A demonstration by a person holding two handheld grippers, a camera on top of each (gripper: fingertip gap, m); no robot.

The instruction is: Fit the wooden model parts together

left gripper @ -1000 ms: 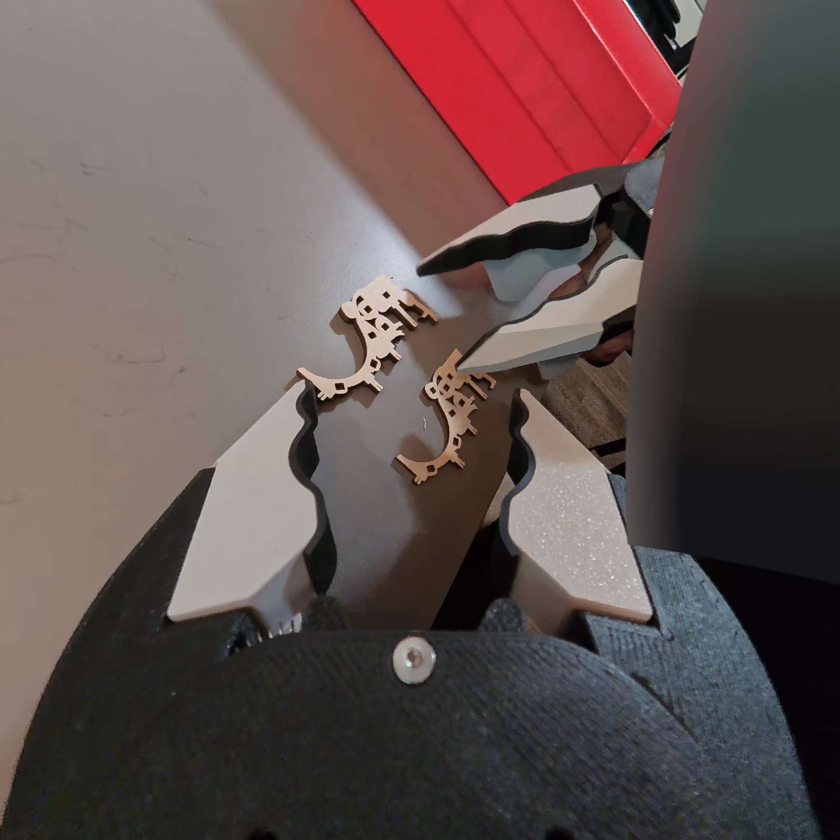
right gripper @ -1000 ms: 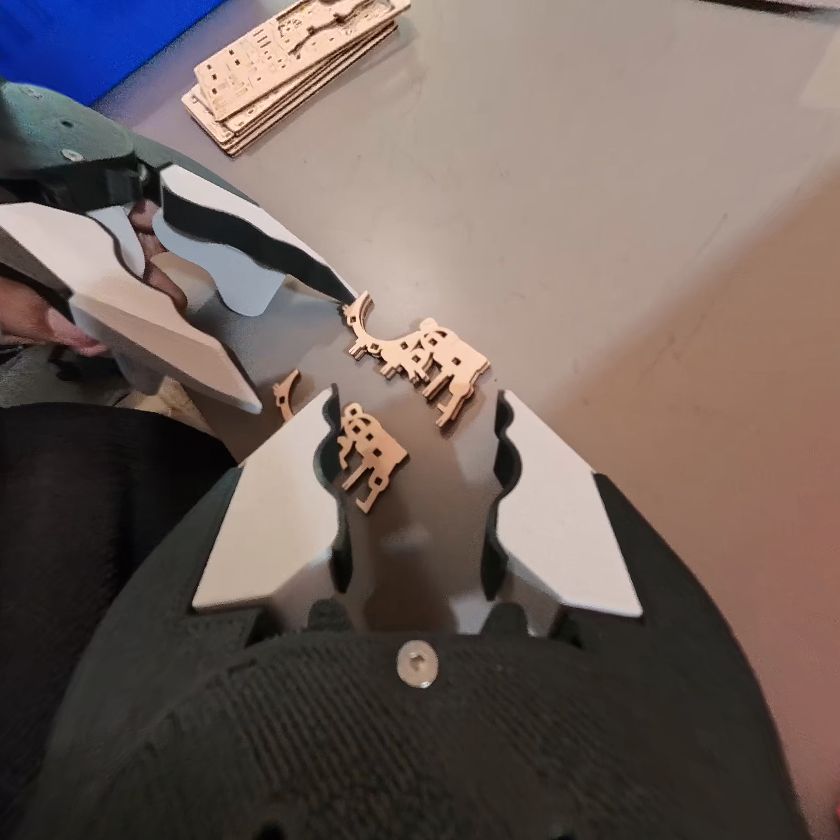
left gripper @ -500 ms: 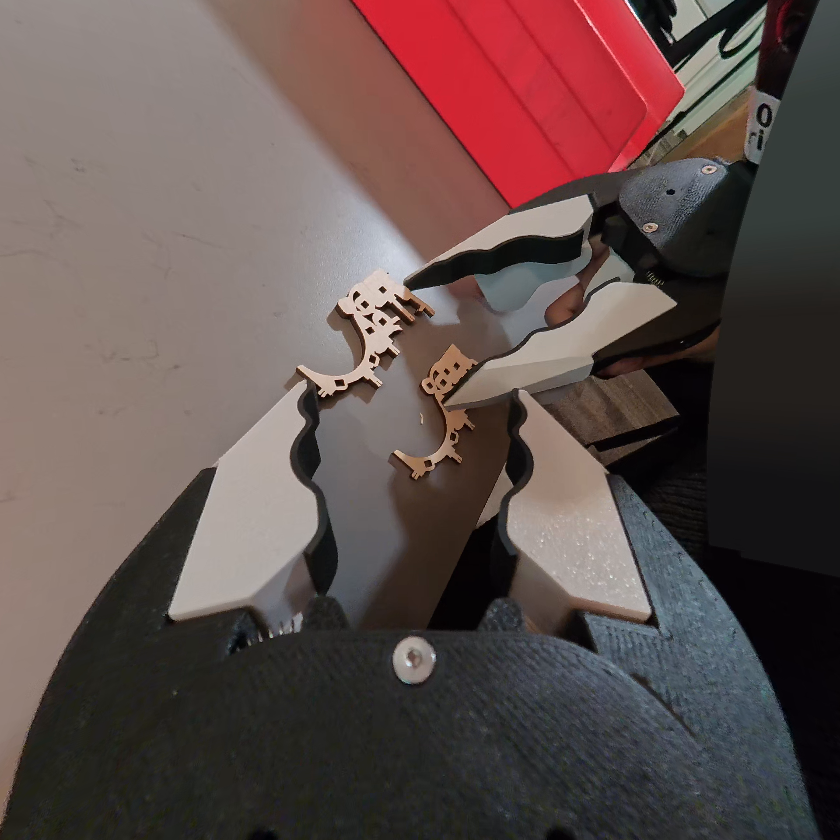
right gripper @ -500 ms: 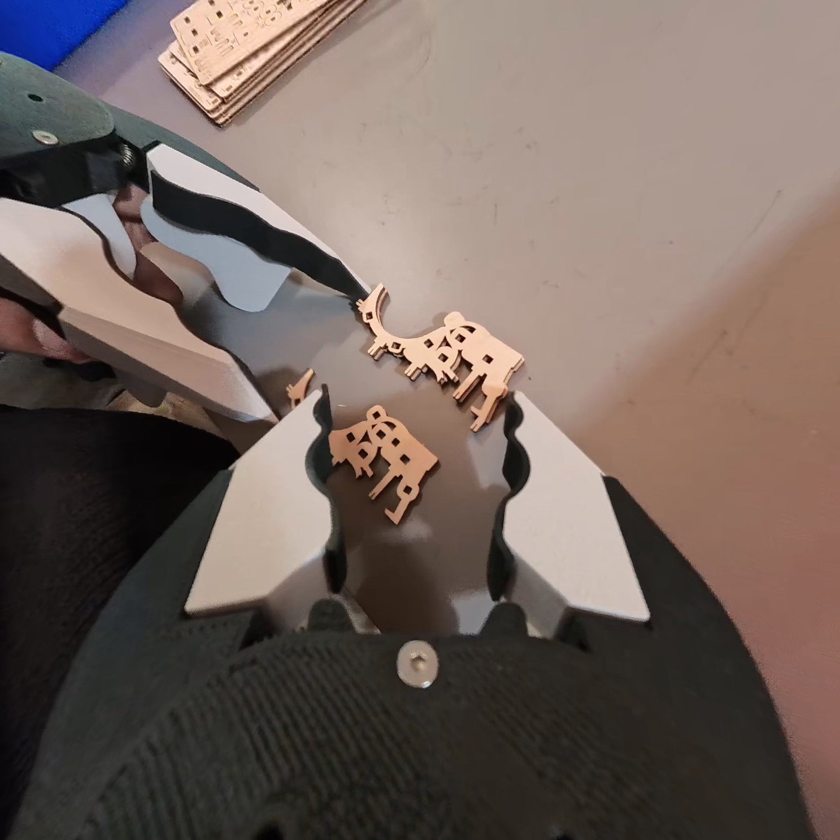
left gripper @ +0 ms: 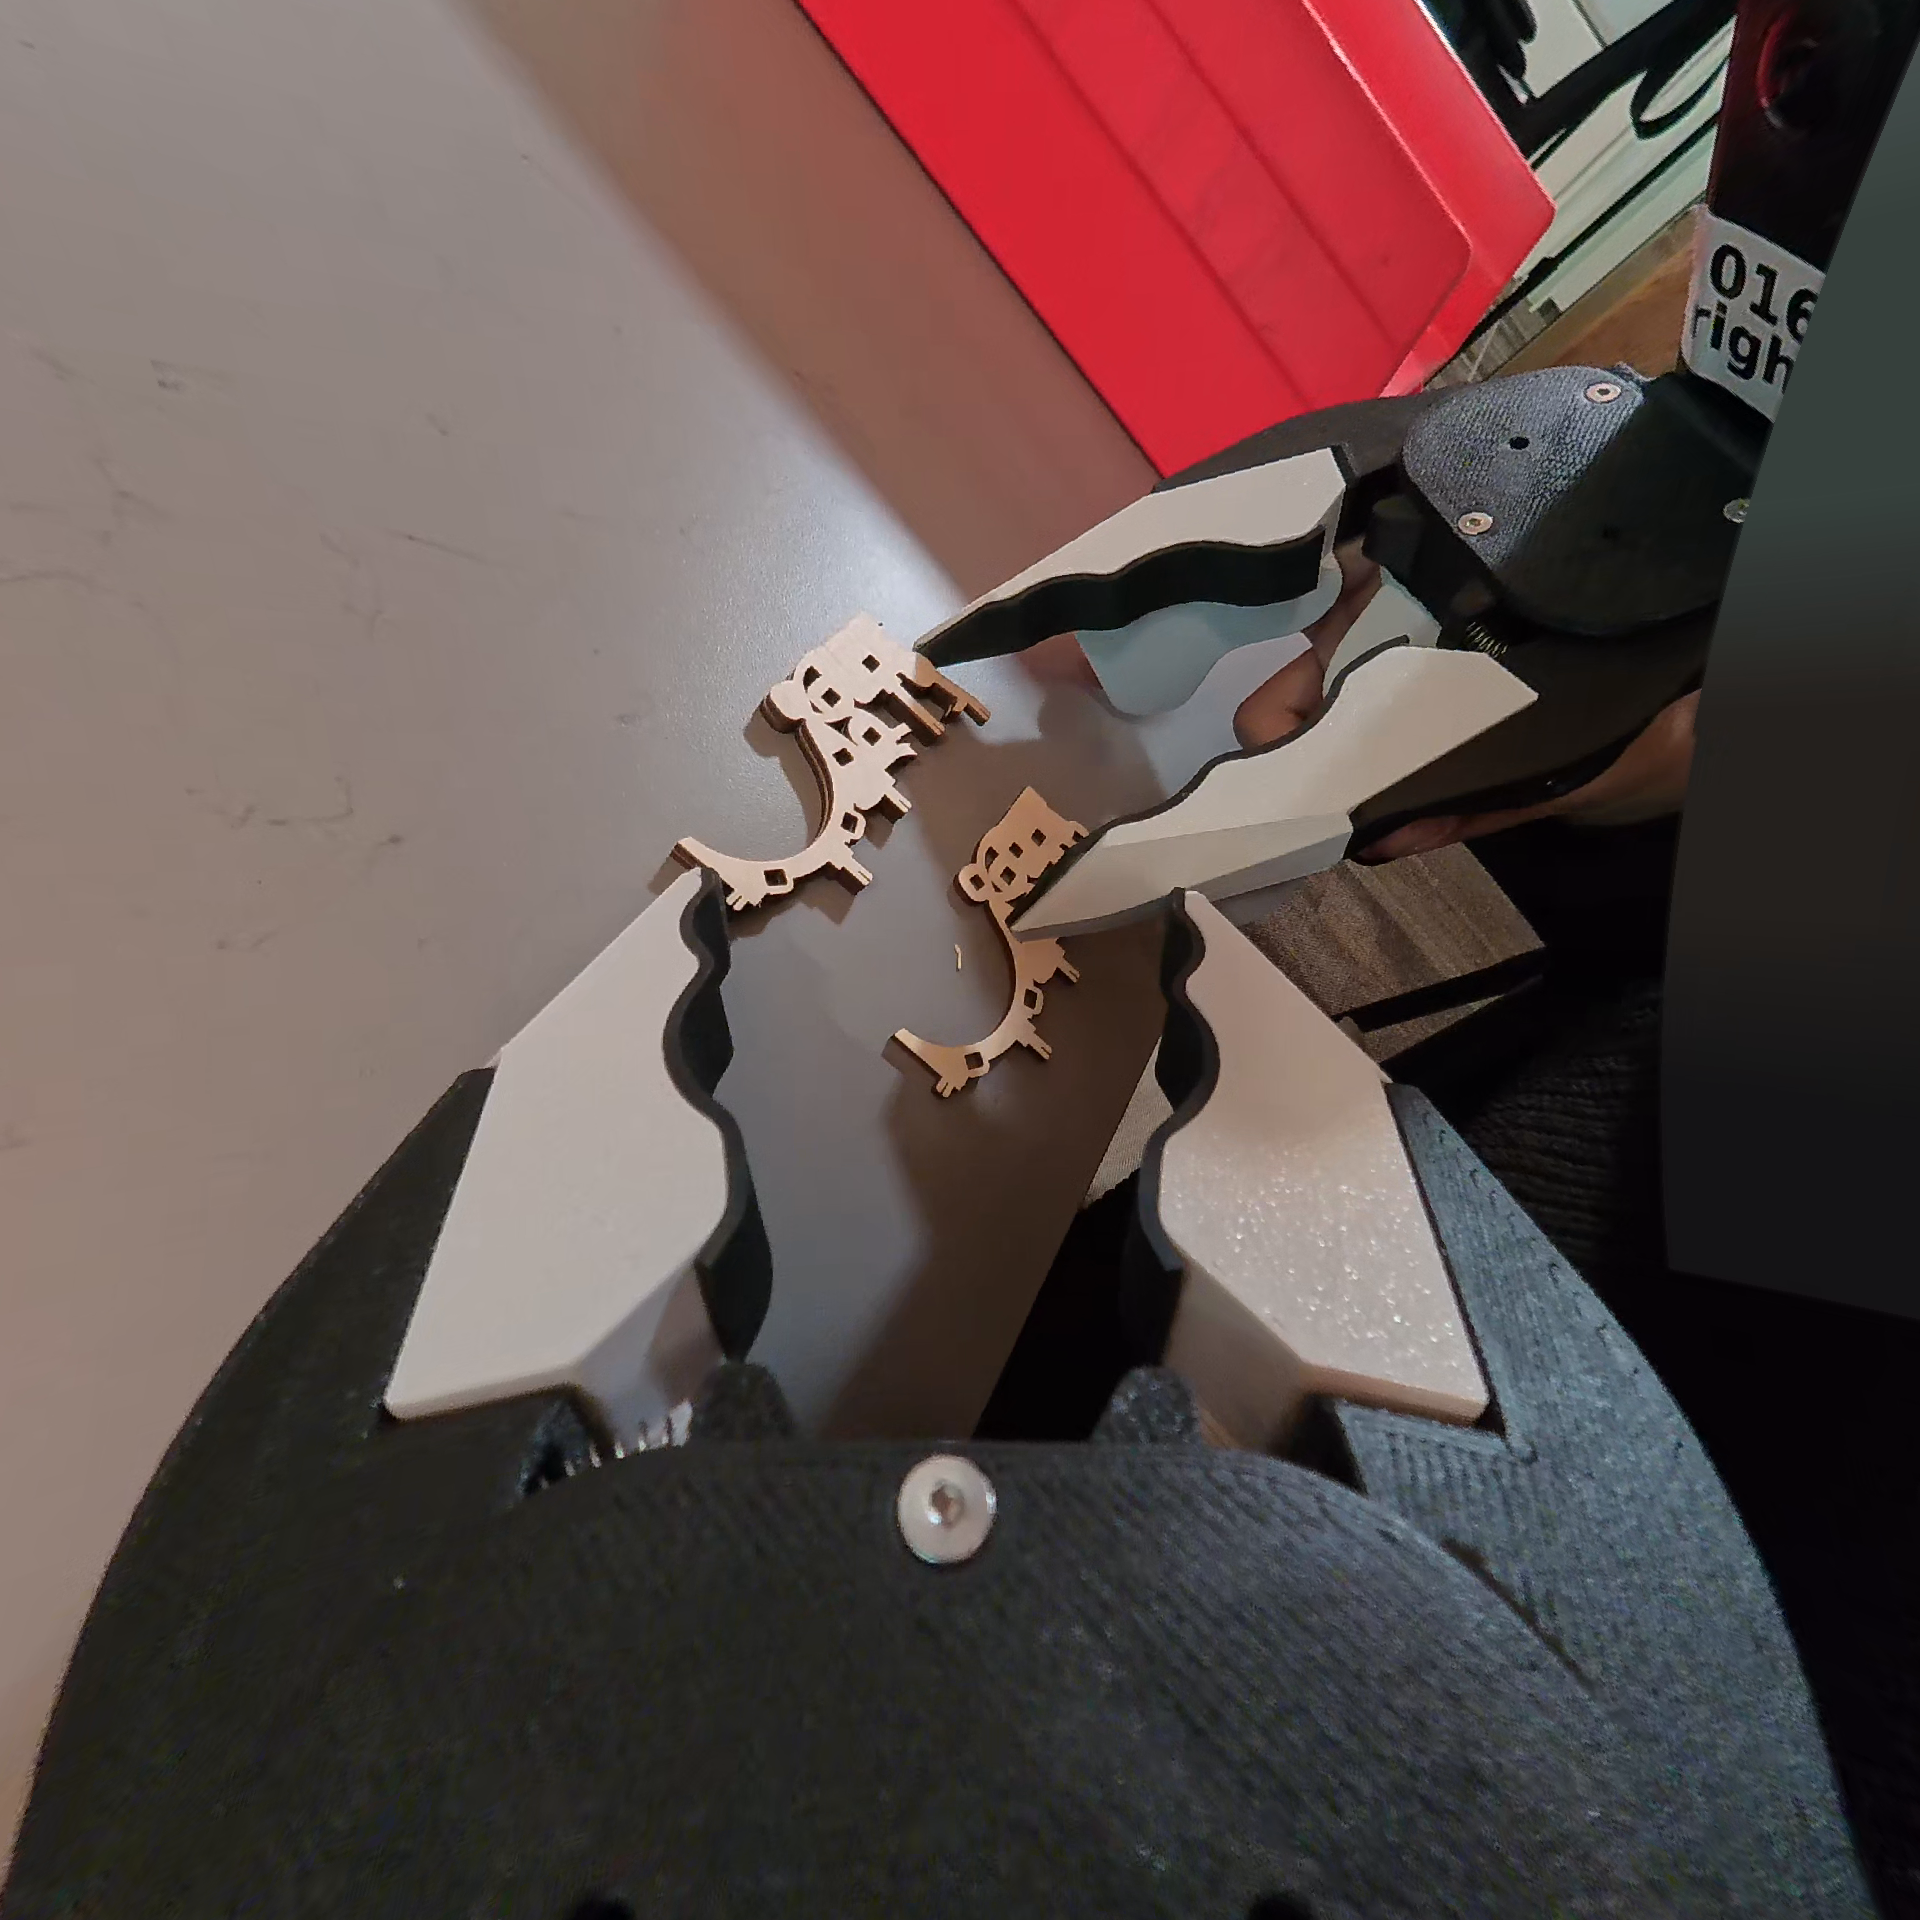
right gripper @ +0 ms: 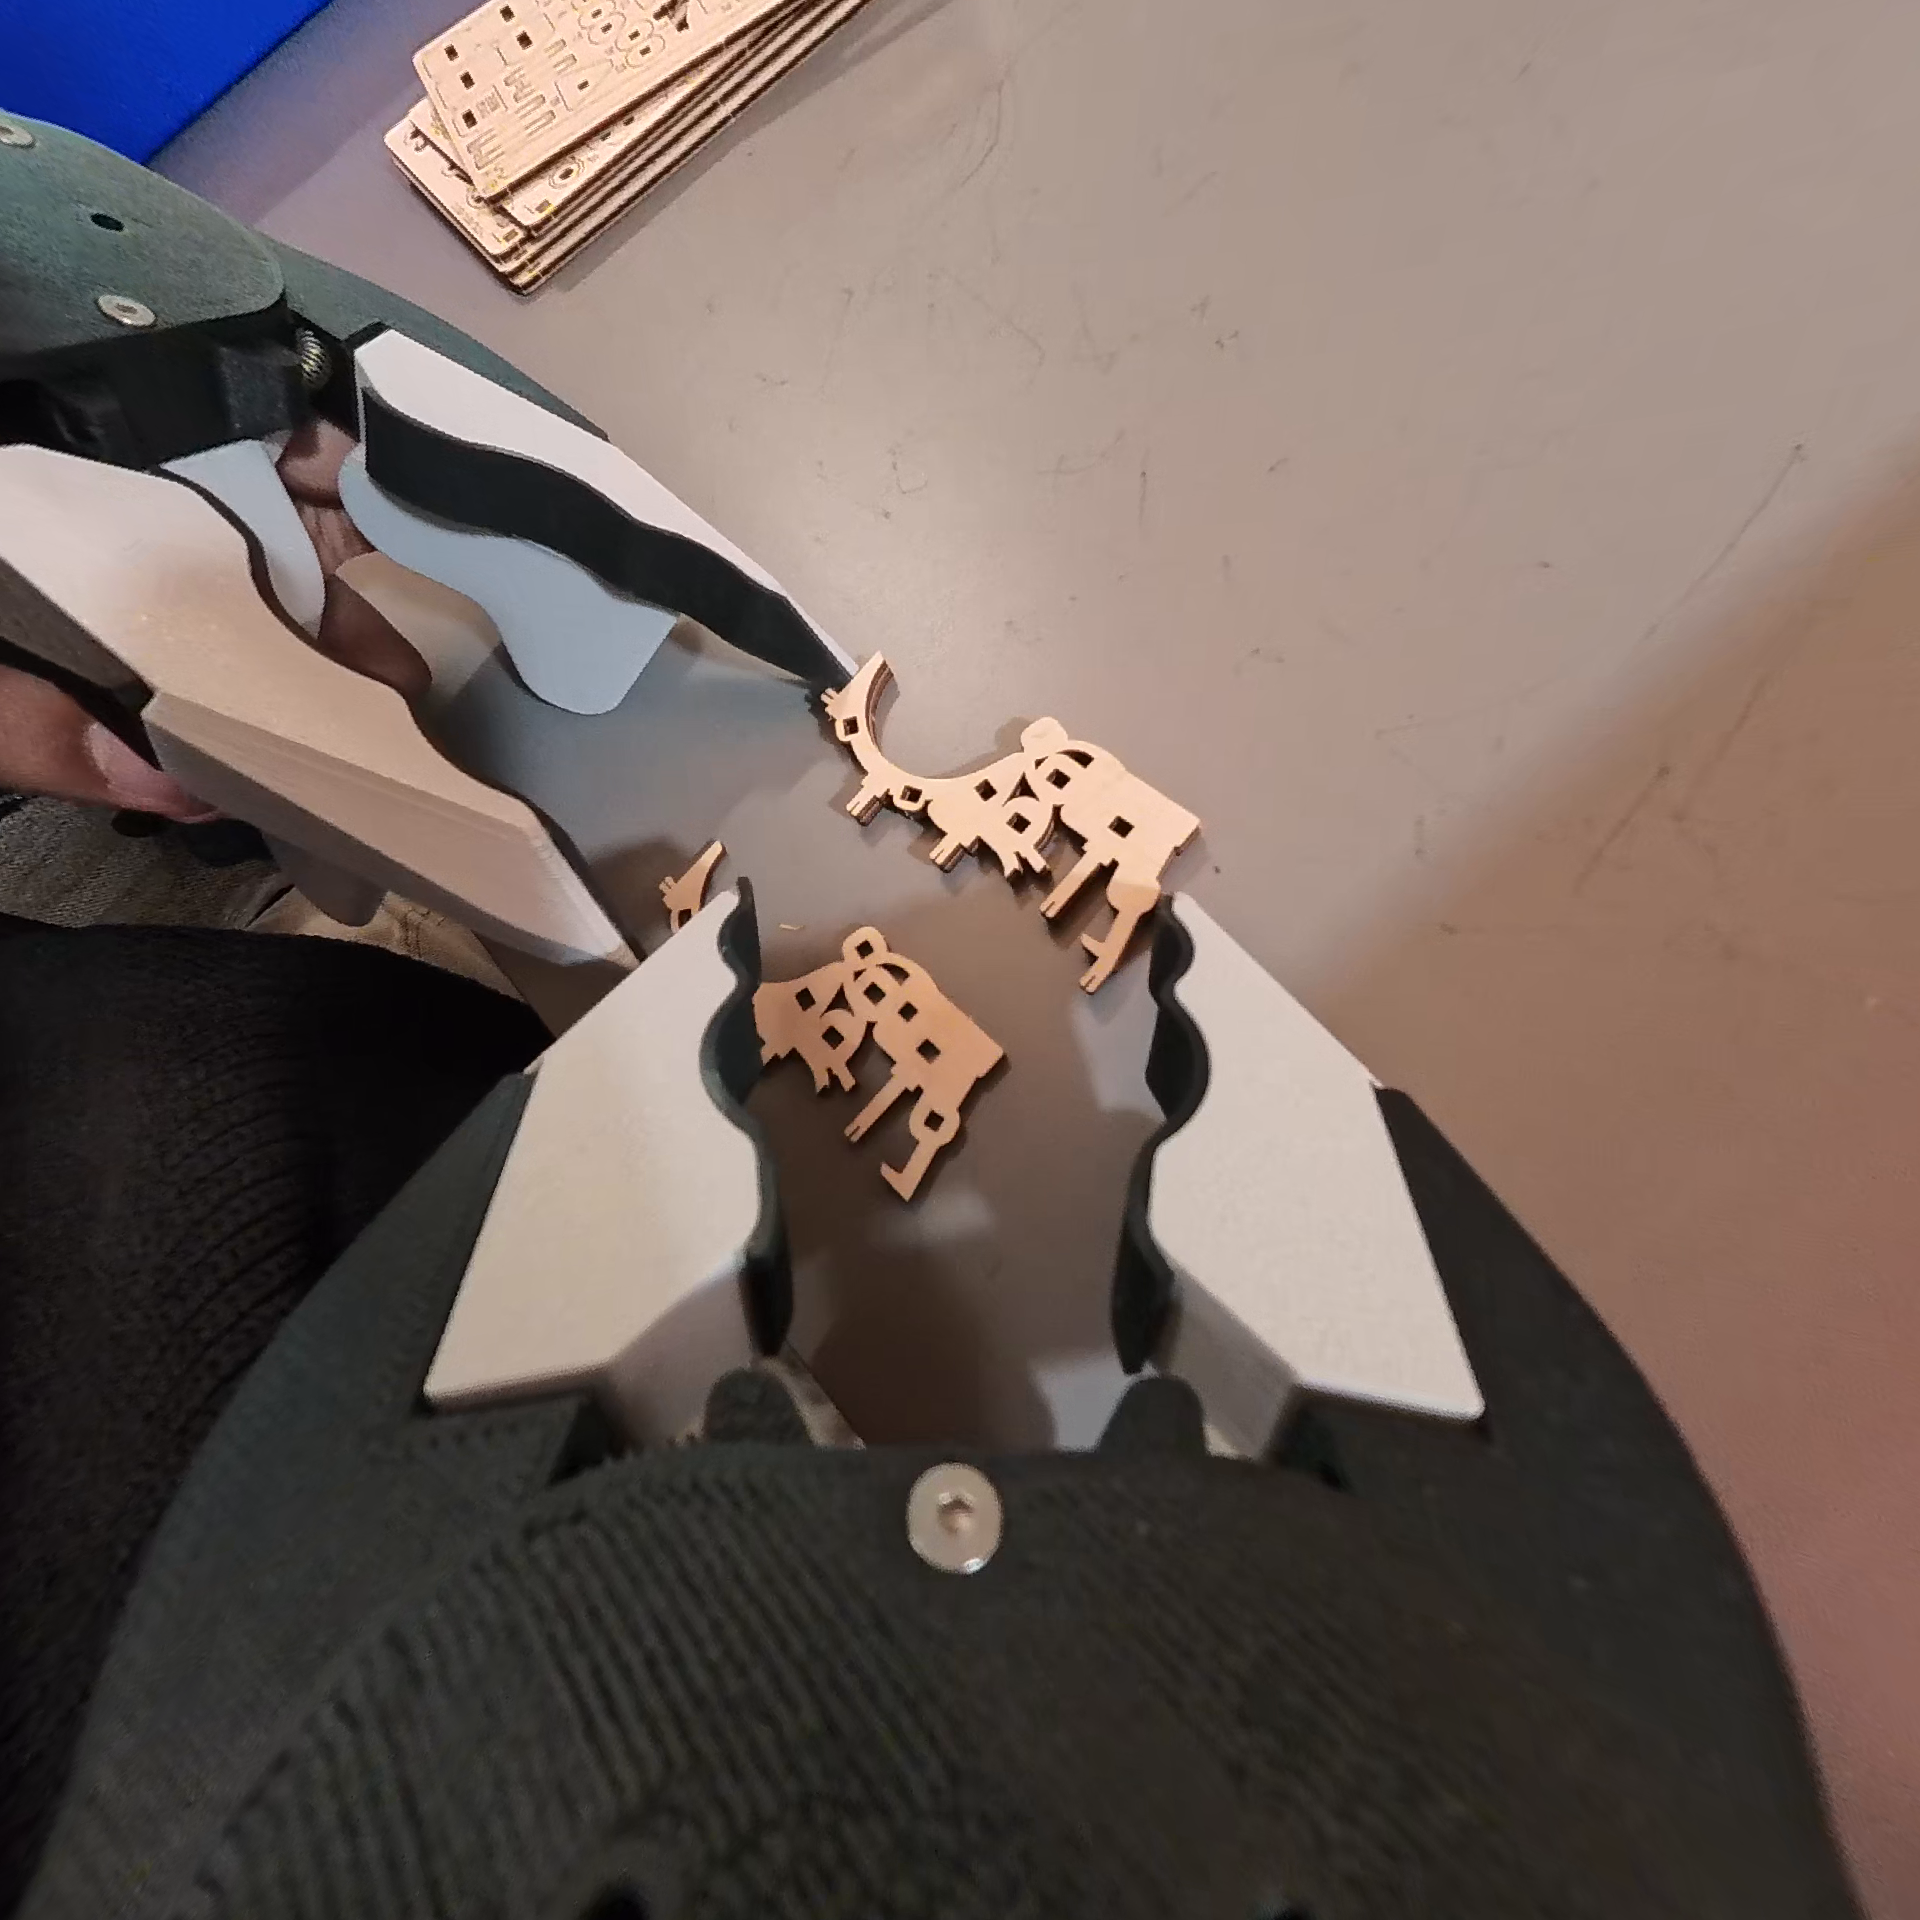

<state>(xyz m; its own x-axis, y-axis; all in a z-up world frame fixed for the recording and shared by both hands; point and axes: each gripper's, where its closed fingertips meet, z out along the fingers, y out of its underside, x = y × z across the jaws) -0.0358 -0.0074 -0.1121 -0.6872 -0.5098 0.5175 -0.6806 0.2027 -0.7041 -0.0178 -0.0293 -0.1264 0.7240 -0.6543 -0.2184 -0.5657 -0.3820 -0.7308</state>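
Two flat wooden animal-shaped parts with square holes lie on the grey table [left gripper: 312,520]. The thicker, layered part [left gripper: 831,769] lies farther from the table edge and also shows in the right wrist view [right gripper: 1029,821]. The single part [left gripper: 997,966] lies near the table edge. My left gripper [left gripper: 940,904] is open and empty, its fingers on either side of the single part's curved tail. My right gripper [right gripper: 956,904] is open, low over the table, with the single part's body [right gripper: 883,1039] between its fingers. From the left wrist view, one right finger covers part of that body.
A stack of laser-cut wooden sheets [right gripper: 603,125] lies at the far left of the table, by a blue surface [right gripper: 104,62]. A red panel [left gripper: 1143,187] stands beyond the table. The table edge [left gripper: 1081,1164] runs just beside the single part. A hand shows behind each gripper.
My right gripper has moved forward and down, so the single part now lies between its fingers. My left gripper has barely moved. The parts have not shifted.
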